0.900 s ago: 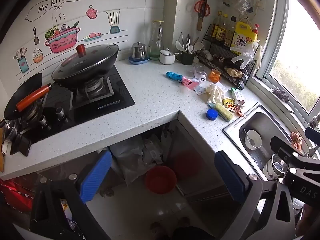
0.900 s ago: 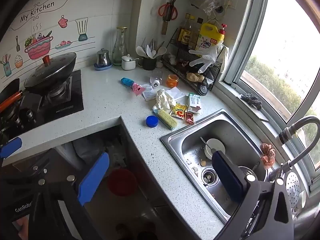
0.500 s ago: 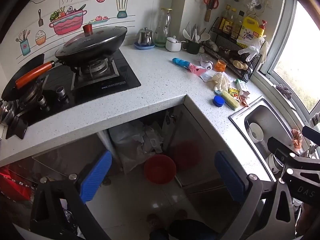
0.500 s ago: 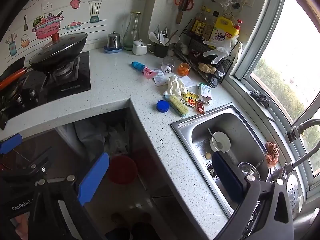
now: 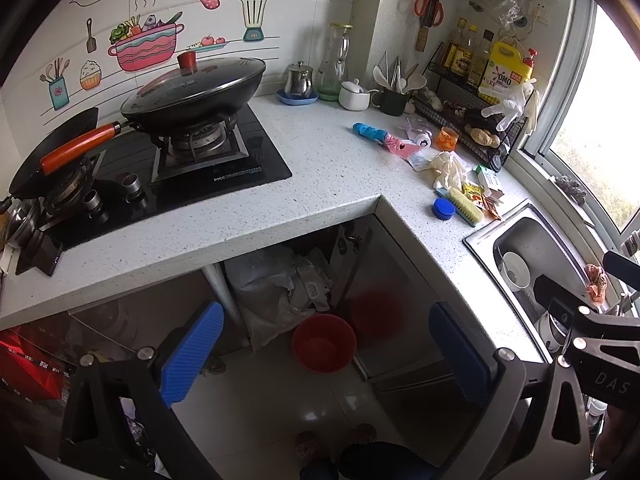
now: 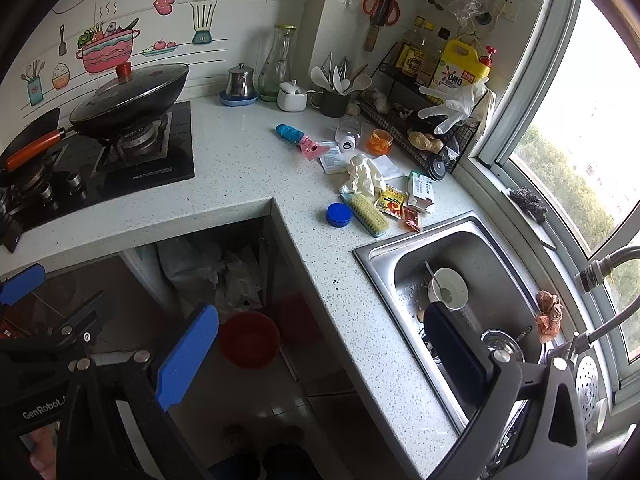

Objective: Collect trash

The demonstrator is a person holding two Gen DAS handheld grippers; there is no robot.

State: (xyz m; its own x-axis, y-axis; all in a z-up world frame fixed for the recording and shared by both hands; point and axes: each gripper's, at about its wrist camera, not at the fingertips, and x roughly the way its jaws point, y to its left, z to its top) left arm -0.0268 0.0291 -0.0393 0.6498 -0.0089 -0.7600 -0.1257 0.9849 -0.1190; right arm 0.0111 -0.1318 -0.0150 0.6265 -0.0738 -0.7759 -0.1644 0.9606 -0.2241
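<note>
Home kitchen: stove (image 5: pixel 208 160), sink (image 6: pixel 460 276)

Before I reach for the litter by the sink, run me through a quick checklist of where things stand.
1. Left gripper open and holding nothing: ok.
2. Right gripper open and holding nothing: ok.
3. Litter in view: ok. The crumpled glove, sauce packets and small carton lie together on the counter beside the sink.
4. Bin ready: ok. The red bin stands open on the floor under the counter.
5. Non-trash mixed in: not ok. The scrub brush and blue lid lie close against the packets.
6. Grippers near the litter: not ok, both hang well short of it.
</note>
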